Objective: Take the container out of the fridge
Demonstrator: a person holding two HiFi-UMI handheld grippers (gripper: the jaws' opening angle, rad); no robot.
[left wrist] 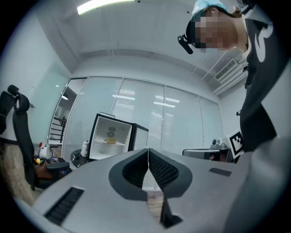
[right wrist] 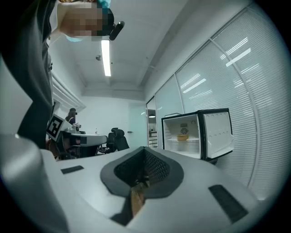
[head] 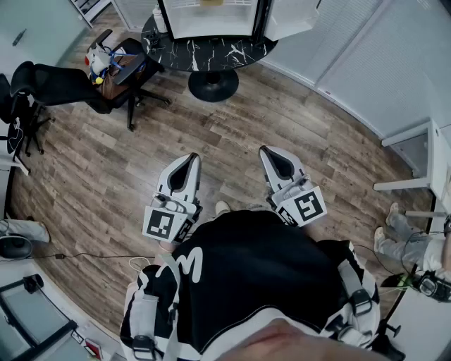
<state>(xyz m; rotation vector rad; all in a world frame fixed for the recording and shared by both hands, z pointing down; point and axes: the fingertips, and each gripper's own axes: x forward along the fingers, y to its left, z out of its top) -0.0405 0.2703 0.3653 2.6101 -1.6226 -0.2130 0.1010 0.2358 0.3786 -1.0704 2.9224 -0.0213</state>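
Wood floor [head: 106,162] fills the head view, left gripper [head: 189,158] and right gripper [head: 272,151] clenched empty mid-frame, open fridge [head: 211,20] at top; left gripper view: yellow container [left wrist: 110,140] on its shelf [left wrist: 101,144], centre left; right gripper view: container right of centre, likely light, rigid; pinch its rim.

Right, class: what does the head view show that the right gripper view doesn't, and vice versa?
Head view only: the table's round black pedestal foot and the black-and-white marker cube on the right gripper. Right gripper view only: the long ceiling light and the black camera on the person's head. Both: the open black mini fridge and the right gripper's shut, empty jaws.
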